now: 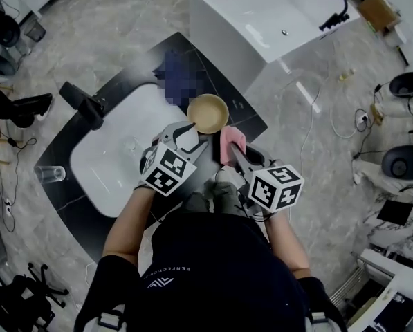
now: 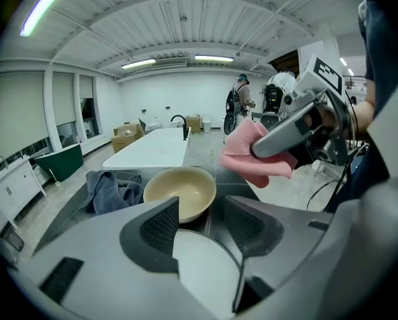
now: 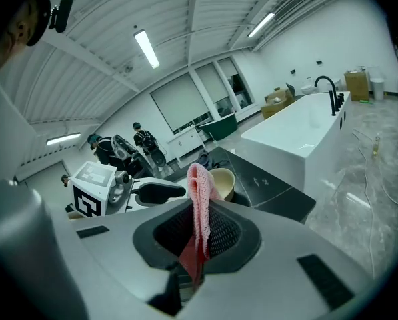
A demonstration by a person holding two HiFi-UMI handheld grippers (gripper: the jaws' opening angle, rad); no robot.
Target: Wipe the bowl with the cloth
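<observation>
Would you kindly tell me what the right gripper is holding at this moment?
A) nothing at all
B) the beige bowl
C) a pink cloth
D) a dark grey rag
C: the right gripper view shows the right gripper with its jaws closed on the pink cloth, which sticks up from between the pads, while the bowl stands free beyond it.

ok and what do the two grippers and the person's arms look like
The left gripper and right gripper are light grey plastic, with dark textured pads inside. Each carries a white cube with black square markers. The person wears a dark short-sleeved top.
</observation>
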